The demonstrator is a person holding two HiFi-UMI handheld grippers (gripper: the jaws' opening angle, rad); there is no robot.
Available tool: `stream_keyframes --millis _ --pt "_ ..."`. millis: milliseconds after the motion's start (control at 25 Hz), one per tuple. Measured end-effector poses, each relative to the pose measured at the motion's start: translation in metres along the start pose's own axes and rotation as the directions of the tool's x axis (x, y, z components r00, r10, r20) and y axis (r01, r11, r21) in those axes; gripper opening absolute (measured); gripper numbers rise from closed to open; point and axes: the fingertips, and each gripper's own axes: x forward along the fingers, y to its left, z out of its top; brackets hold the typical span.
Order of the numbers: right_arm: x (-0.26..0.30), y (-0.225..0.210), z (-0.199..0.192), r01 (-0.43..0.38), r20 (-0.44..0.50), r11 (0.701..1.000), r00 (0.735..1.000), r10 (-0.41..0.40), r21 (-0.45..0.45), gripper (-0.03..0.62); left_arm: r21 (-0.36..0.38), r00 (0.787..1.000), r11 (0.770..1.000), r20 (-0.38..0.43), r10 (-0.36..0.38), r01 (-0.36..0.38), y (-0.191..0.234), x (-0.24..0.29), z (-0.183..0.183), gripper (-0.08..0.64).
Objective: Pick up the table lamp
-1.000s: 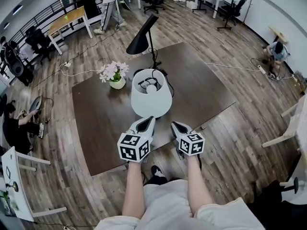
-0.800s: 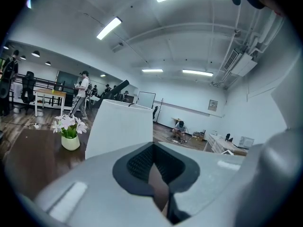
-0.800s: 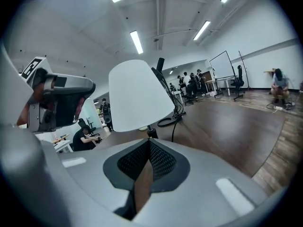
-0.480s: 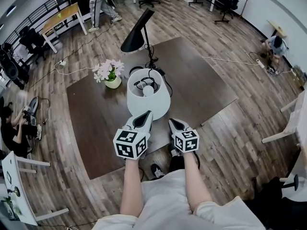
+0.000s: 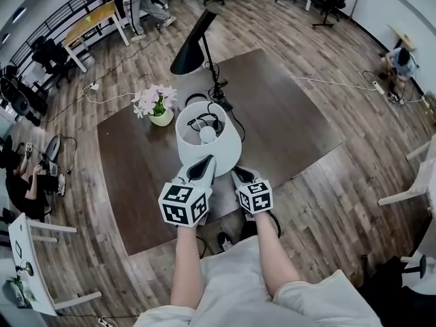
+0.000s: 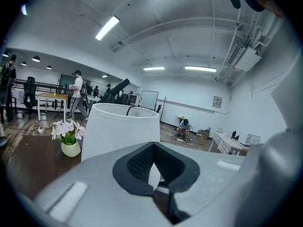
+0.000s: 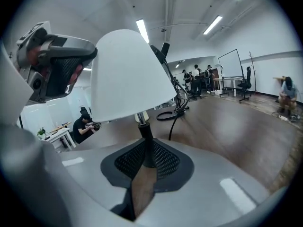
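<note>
— What does the table lamp (image 5: 206, 142) look like, and where is it?

— It has a white, cone-like shade that is open at the top, with a pale bulb (image 5: 206, 135) and a loop of black cord showing inside. Under the shade runs a thin dark stem (image 7: 143, 136). It stands upright on the brown desk (image 5: 286, 121), towards the person's edge.

— And the two tools?

— Both sit on the near side of the lamp. The left gripper (image 5: 203, 169) is at the shade's near lower rim, its fingers (image 6: 137, 162) only a thin slit apart, with white shade showing through and nothing gripped. The right gripper (image 5: 240, 176) is just beside the shade's lower right. Its fingers (image 7: 163, 162) have just been opening, and the stem lines up with the gap between them, unclamped.

— Anything crowding the lamp?

— Just behind it a black cable (image 7: 165, 115) lies coiled on the desk. Behind that stands a black desk lamp (image 5: 194, 50) with a slanted shade. To the lamp's left and a little behind is a small pale pot of pink flowers (image 5: 158, 107), apart from it.

— Further out?

— Well left of the lamp, a person (image 5: 30, 176) sits on the wooden floor.
</note>
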Motion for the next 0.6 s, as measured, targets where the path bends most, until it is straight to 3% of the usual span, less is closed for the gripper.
stream_keyframes --millis 280,600 --pt "0.018 -0.006 -0.001 -0.024 -0.017 1.0 1.0 0.024 -0.008 0.072 0.006 1.0 1.0 0.015 0.026 -0.027 0.007 0.005 0.01 0.0" --pt "0.046 0.002 0.001 -0.055 -0.043 0.994 0.998 0.051 -0.091 0.109 0.009 0.998 0.998 0.021 0.058 -0.059 0.02 0.008 0.019 0.0"
